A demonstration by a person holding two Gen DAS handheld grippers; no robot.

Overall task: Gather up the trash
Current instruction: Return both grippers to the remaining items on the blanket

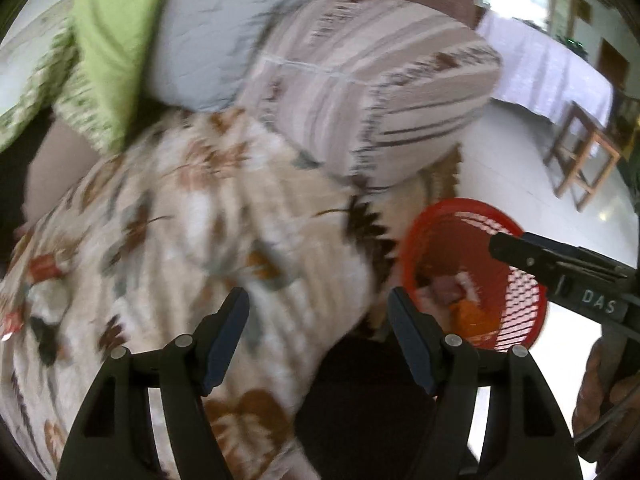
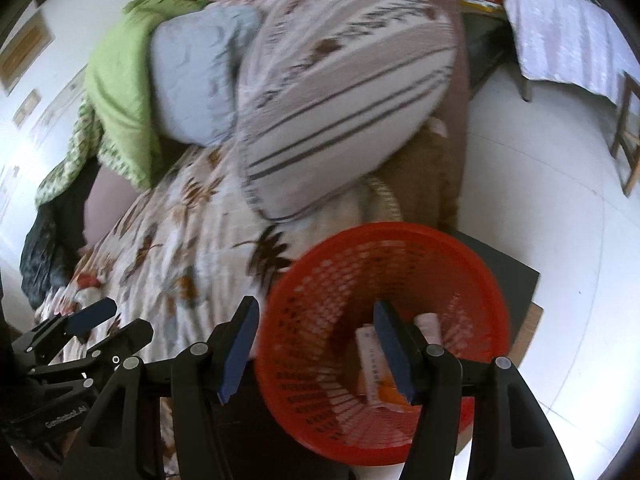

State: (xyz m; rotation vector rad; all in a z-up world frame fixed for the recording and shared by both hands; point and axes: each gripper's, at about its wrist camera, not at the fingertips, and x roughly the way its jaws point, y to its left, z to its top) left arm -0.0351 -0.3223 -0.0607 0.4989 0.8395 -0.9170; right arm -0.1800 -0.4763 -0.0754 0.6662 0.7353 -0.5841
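A red mesh basket (image 2: pixel 400 276) stands on the floor beside a bed and holds a pale tube-like wrapper (image 2: pixel 370 364) and orange trash (image 2: pixel 388 394). My right gripper (image 2: pixel 316 350) is open and empty, hovering over the basket's near rim. The basket also shows in the left wrist view (image 1: pixel 516 280), with pink and orange trash (image 1: pixel 468 304) inside. My left gripper (image 1: pixel 320 340) is open and empty above the floral bedspread (image 1: pixel 192 216), left of the basket. A small red-white scrap (image 1: pixel 10 324) lies at the bedspread's far left edge. The left gripper appears in the right wrist view (image 2: pixel 106 320).
A striped pillow (image 2: pixel 344 96), a grey pillow (image 2: pixel 192 84) and a green cloth (image 2: pixel 120 76) pile on the bed. A dark mat (image 2: pixel 508 280) lies under the basket on white floor. A wooden stool (image 1: pixel 584 160) and a cloth-covered table (image 1: pixel 548 64) stand to the right.
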